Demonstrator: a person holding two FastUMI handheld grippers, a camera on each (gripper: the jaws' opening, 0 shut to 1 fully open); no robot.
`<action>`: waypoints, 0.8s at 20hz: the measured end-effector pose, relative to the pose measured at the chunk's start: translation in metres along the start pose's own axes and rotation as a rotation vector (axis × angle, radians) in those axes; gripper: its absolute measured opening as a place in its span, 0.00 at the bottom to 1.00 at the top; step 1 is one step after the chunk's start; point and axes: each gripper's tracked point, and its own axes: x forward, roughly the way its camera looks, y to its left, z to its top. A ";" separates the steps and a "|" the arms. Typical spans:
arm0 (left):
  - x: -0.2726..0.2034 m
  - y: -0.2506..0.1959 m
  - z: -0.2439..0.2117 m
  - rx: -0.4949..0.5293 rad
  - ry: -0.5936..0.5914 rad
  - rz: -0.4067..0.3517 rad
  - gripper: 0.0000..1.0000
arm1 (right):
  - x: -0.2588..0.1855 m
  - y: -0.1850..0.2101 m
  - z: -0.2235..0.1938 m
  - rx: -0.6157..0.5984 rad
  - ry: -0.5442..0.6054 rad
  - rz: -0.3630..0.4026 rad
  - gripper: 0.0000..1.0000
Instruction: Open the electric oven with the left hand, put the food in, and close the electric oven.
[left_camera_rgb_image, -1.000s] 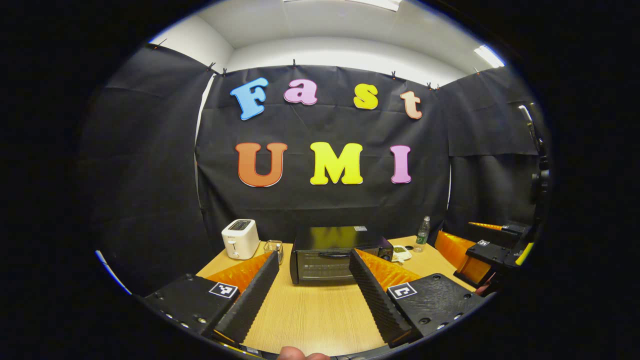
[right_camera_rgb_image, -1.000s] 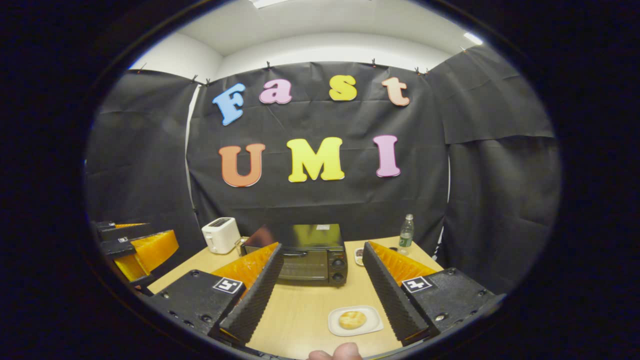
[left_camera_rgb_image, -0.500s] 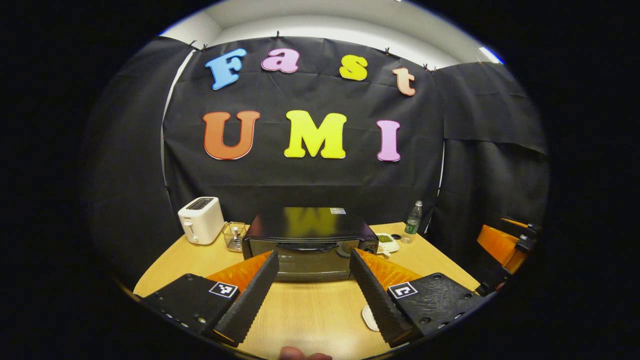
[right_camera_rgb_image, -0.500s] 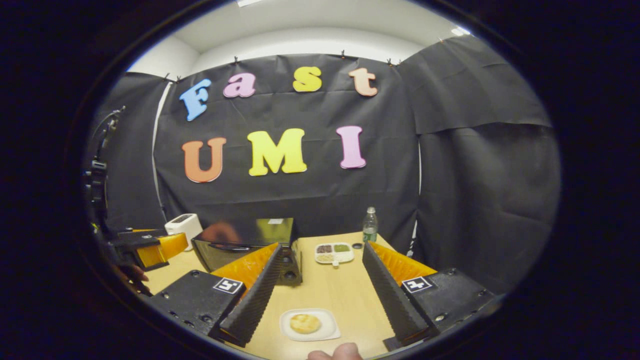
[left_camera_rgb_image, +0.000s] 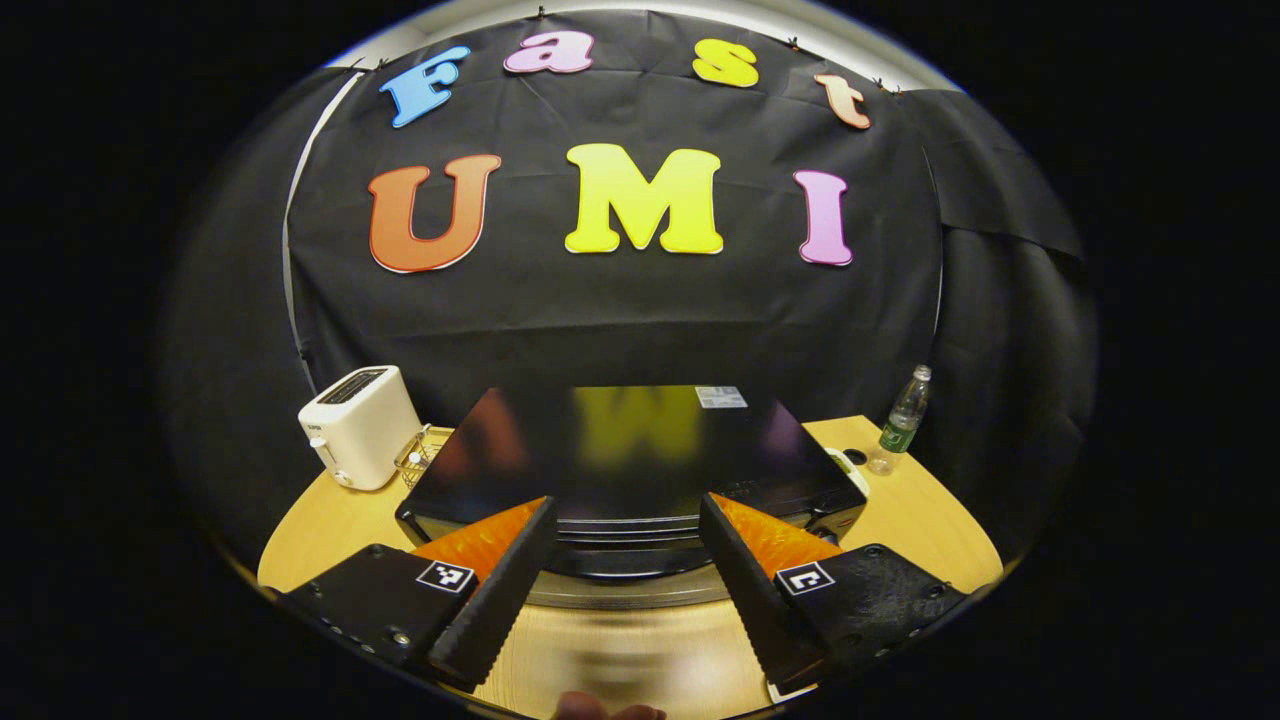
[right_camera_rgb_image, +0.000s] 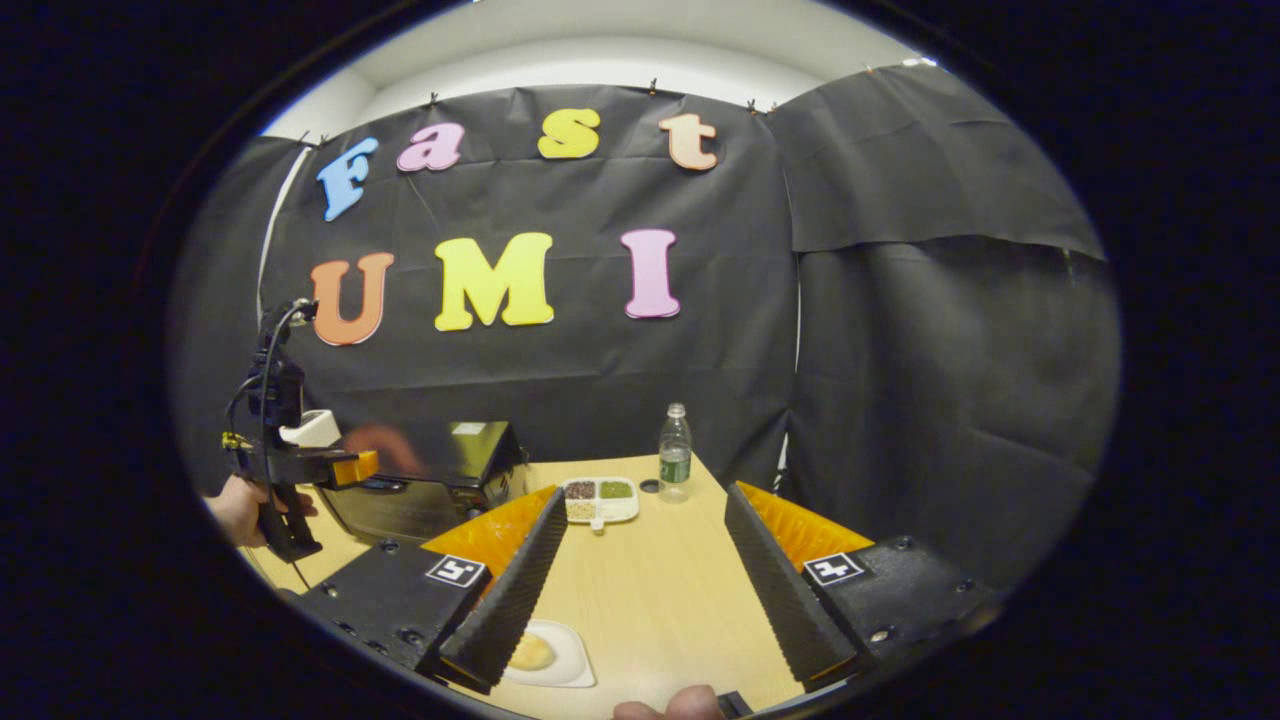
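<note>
Ridged fingers of the left gripper (left_camera_rgb_image: 625, 570) stand spread wide with nothing between them, just in front of and above the oven (left_camera_rgb_image: 620, 450), whose handle (left_camera_rgb_image: 625, 558) lies in the gap beyond the tips. One oven stands on the wooden table (left_camera_rgb_image: 930, 520): a black box with a glossy, mirror-like top, its door shut as far as the blurred front shows. Beside it on one side sit one white toaster (left_camera_rgb_image: 358, 425) and one small wire basket (left_camera_rgb_image: 425, 455); on the other side stands one plastic bottle (left_camera_rgb_image: 904, 408). In the right gripper view the right gripper (right_camera_rgb_image: 640, 580) is likewise wide open and empty above bare table, and one bun (right_camera_rgb_image: 530, 652) on one white plate (right_camera_rgb_image: 570, 660) lies by its near finger. Farther back is one divided dish (right_camera_rgb_image: 600, 498) beside the bottle, with the oven well to the side, and a hand (right_camera_rgb_image: 240, 508) holding the left gripper at it.
</note>
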 end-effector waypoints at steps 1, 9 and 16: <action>0.007 0.002 -0.003 0.002 0.013 0.006 0.94 | 0.003 -0.004 -0.002 0.002 0.008 -0.003 0.98; -0.001 0.008 -0.022 0.029 0.026 0.050 0.96 | 0.002 -0.010 -0.021 0.022 0.049 -0.002 0.98; -0.040 0.004 -0.045 0.020 0.067 0.030 0.97 | -0.015 -0.006 -0.031 0.039 0.059 0.005 0.98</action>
